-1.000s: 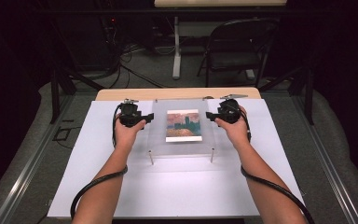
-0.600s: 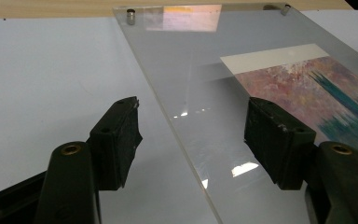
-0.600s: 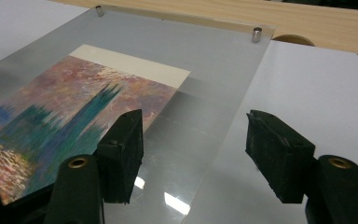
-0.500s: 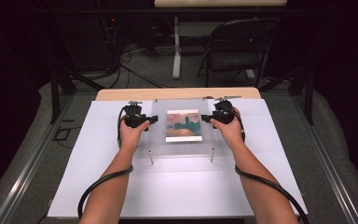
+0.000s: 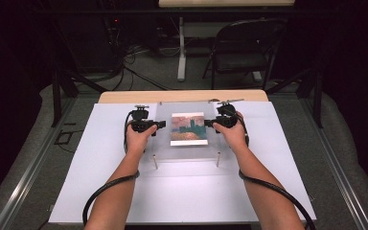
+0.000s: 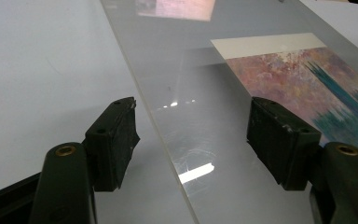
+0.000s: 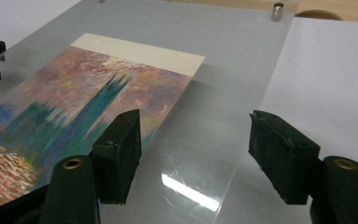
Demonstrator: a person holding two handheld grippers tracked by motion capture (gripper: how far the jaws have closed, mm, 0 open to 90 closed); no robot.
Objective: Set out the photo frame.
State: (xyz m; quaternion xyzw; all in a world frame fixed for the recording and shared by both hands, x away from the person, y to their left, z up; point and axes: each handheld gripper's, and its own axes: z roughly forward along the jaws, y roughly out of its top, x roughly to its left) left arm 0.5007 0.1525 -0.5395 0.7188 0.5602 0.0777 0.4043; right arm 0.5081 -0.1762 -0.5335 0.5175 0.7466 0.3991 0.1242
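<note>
Both hands slid inward since a second ago; left claw [image 5: 162,125] and right claw [image 5: 206,123] spread, just widening, straddling my clear panel's [image 5: 165,143] edges, pinching nothing; far corners cut off.

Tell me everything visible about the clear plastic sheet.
The clear plastic sheet is a transparent, glossy, rectangular panel with light scratches. It lies flat over a painted picture, with small metal posts at its corners, on the white table. Both open grippers straddle its side edges without pressing.
</note>
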